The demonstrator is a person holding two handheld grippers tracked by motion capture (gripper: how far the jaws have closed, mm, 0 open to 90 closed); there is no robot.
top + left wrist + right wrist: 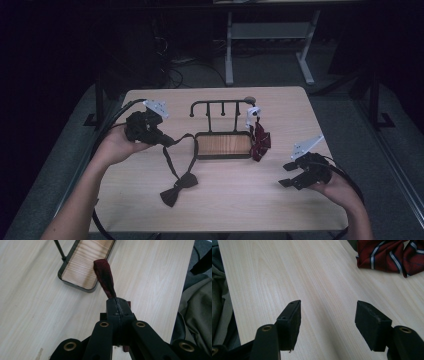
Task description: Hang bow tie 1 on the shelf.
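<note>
the left gripper sits at about nine o'clock on the table, its jaws clenched on the strap of a dark bow tie. in the left gripper view the dark red band runs straight out from the pinched jaws toward the near corner of the wooden tray. in the high view the strap makes a loop from the gripper toward the tray's left edge and then down, and the bow itself lies flat on the table at about six o'clock from the tray, toward the person. the strap's long axis therefore runs from the left gripper toward the black rack that rises from the tray at the table's centre.

the right gripper hovers at about four o'clock, released, its jaws standing wide apart over bare wood with nothing between them. a second tie, red with pale stripes, hangs or leans at the rack's right end, at about eleven o'clock from the right gripper and well apart from it.

the coming move looks like carrying the strap loop up to one of the rack's pegs. the rack lies at about three o'clock from the left gripper, and that hand is both the nearer one and the one already holding the tie. the bow end trails below, so it would likely drag across the table as the strap rises.
</note>
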